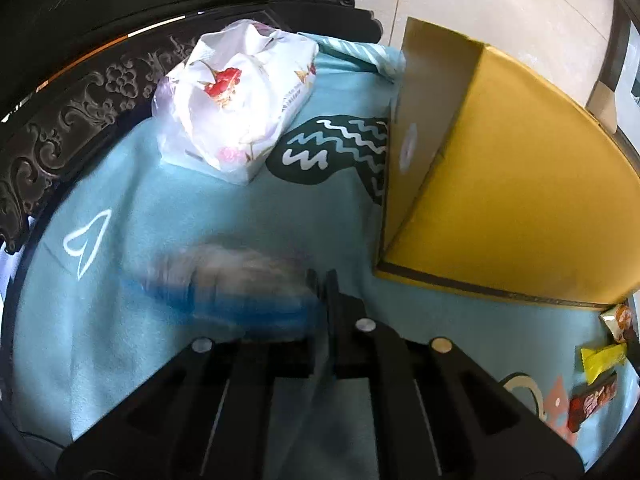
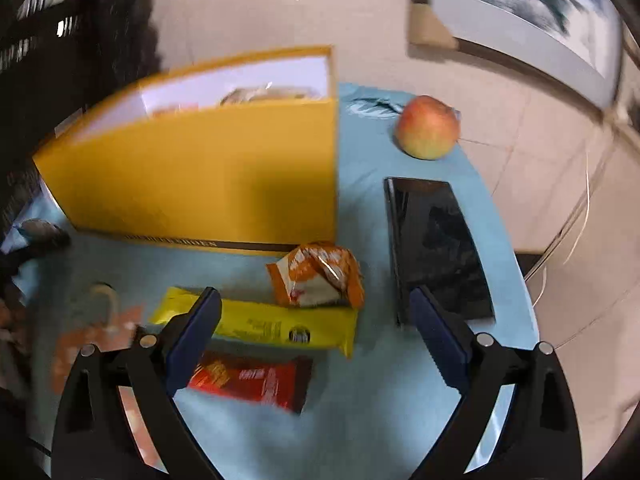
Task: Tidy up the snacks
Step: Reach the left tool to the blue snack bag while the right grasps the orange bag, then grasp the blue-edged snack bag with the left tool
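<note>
Left wrist view: the left gripper (image 1: 323,280) has its jaws pressed together at the edge of a blurred blue-and-clear snack packet (image 1: 232,292) lying on the light blue tablecloth (image 1: 200,200). Whether the packet is truly pinched is unclear. One tissue pack (image 1: 240,100) sits at eleven o'clock, and one yellow box (image 1: 500,184) at two o'clock.

Right wrist view: the right gripper (image 2: 316,312) is wide open and holds nothing, poised over three snacks: one yellow bar (image 2: 280,326), one red packet (image 2: 256,380) and one orange packet (image 2: 316,276). The box stands at eleven o'clock, already holding some snacks. One apple (image 2: 427,127) sits at one o'clock, one black phone (image 2: 436,244) at two.

Risk: a thin edge grip could let the blue packet slip when lifted.
</note>
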`<act>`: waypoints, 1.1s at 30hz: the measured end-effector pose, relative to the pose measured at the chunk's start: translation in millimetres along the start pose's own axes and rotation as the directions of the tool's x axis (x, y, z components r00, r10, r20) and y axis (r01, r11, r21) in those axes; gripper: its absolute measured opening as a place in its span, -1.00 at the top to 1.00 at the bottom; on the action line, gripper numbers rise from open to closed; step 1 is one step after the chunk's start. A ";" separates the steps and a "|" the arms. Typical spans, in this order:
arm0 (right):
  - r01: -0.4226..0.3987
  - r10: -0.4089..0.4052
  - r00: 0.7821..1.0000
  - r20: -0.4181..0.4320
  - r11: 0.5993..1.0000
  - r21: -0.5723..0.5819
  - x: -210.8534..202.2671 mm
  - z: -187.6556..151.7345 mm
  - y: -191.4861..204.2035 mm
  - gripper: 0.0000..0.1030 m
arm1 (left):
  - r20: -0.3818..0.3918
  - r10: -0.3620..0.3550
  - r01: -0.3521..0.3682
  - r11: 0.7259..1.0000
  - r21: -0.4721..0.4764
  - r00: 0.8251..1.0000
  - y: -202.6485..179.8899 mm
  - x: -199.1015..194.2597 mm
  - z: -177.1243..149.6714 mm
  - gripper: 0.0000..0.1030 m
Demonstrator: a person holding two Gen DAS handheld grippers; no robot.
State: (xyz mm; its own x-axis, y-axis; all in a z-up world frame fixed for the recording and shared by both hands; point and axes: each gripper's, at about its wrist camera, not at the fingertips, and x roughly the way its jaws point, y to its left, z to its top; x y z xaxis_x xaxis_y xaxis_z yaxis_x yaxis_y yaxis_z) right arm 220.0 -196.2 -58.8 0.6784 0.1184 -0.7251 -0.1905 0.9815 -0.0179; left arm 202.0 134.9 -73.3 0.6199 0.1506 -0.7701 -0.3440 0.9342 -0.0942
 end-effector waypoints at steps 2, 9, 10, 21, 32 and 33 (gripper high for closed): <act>0.002 -0.002 1.000 -0.012 1.000 -0.020 14.1 6.7 1.6 -0.76 | -0.005 -0.017 0.017 1.000 -0.016 1.000 3.5 -0.2 0.7 0.93; -0.055 0.055 0.997 -0.055 0.998 0.010 36.4 13.3 -1.3 0.10 | -0.021 -0.065 0.063 0.995 -0.081 0.998 11.9 1.6 1.9 0.92; -0.101 0.104 0.993 -0.051 0.994 0.047 30.6 13.4 -7.6 0.14 | -0.024 -0.070 0.067 0.993 -0.092 0.997 13.5 0.7 2.1 0.90; -0.493 0.484 0.870 0.097 0.841 0.223 -31.5 0.1 -43.8 0.20 | 0.106 -0.025 0.047 0.977 -0.207 0.994 40.2 -53.8 4.4 -0.44; -0.603 0.597 0.797 0.094 0.778 0.177 -45.1 0.3 -22.3 0.19 | 0.080 0.154 -0.130 0.959 -0.253 0.985 49.9 -54.2 14.2 -0.55; -0.608 0.601 0.794 0.092 0.776 0.170 -45.9 -0.1 -19.7 0.19 | 0.075 0.204 -0.181 0.954 -0.240 0.976 49.2 -49.0 16.2 -0.55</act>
State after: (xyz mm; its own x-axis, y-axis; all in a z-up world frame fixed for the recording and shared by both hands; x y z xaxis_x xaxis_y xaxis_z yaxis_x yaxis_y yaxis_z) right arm 192.5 -221.0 -25.2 0.4892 0.6981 -0.5229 -0.4395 0.7151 0.5436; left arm 166.1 178.7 -30.0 0.5875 0.3622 -0.7236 -0.6099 0.7859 -0.1018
